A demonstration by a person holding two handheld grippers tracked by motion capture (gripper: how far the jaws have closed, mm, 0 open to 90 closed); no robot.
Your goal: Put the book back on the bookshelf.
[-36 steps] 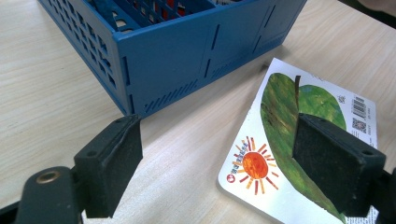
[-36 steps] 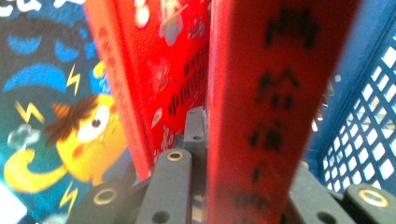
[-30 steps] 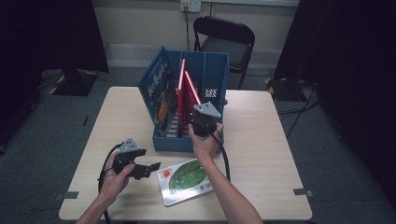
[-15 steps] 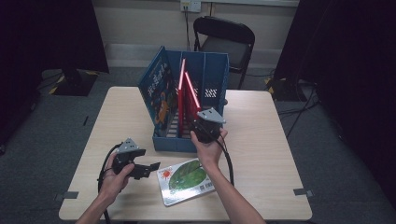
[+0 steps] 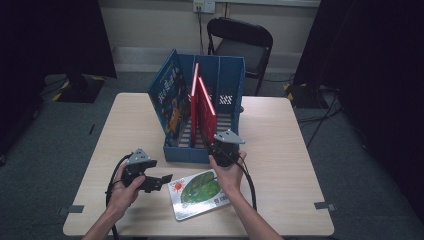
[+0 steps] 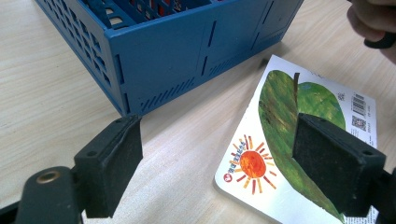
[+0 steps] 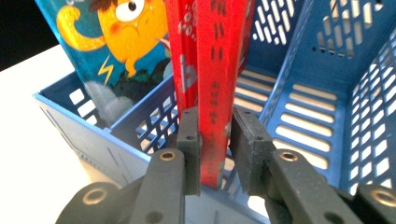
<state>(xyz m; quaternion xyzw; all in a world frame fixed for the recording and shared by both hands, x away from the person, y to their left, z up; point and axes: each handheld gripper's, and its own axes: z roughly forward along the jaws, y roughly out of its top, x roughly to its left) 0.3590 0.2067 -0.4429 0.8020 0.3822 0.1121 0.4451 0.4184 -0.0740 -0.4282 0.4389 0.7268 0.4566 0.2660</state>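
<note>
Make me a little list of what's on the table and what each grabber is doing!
table: pale wood
blue file rack: standing mid-table
monster book: upright in rack's left slot
red book: upright in rack, between right gripper's pads
leaf book: flat on table in front of rack
right gripper: jaws around red book's lower edge
left gripper: open, empty, beside leaf book

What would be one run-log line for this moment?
right gripper: jaws around thin red book, narrow gap on one side | book: upright in blue plastic file rack | left gripper: open over leaf-cover book
</note>
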